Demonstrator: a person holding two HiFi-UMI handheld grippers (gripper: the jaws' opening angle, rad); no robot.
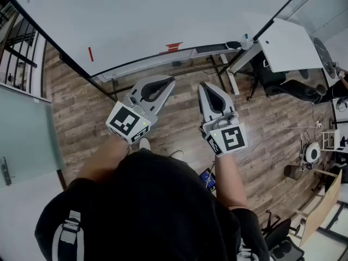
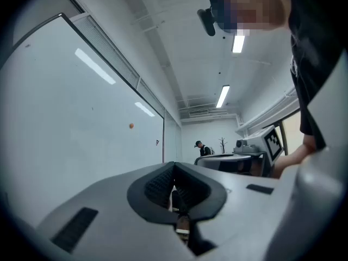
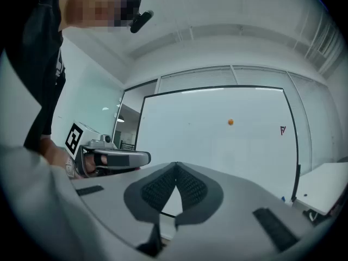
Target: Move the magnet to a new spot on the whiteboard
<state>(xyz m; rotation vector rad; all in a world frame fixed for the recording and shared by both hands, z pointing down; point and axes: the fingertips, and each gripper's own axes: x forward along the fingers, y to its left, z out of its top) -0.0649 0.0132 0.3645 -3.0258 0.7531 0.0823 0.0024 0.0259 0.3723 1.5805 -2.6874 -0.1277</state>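
Note:
The whiteboard point(image 1: 136, 15) stands in front of me and fills the right gripper view point(image 3: 217, 140). A small orange magnet point(image 3: 230, 122) sticks high on the board, right of centre; the left gripper view shows the magnet point(image 2: 131, 125) far along the board. I do not find it in the head view. My left gripper point(image 1: 168, 81) and right gripper point(image 1: 204, 85) are held side by side at waist height, well short of the board. In both gripper views the left gripper point(image 2: 174, 165) and right gripper point(image 3: 175, 165) have their tips together with nothing between them.
The board's tray point(image 1: 163, 56) carries a red object point(image 1: 174, 47) and a black eraser point(image 1: 209, 49). A small red mark point(image 3: 281, 130) sits near the board's right edge. A white table point(image 1: 288, 45) and chairs stand right. A person point(image 2: 200, 147) stands far off.

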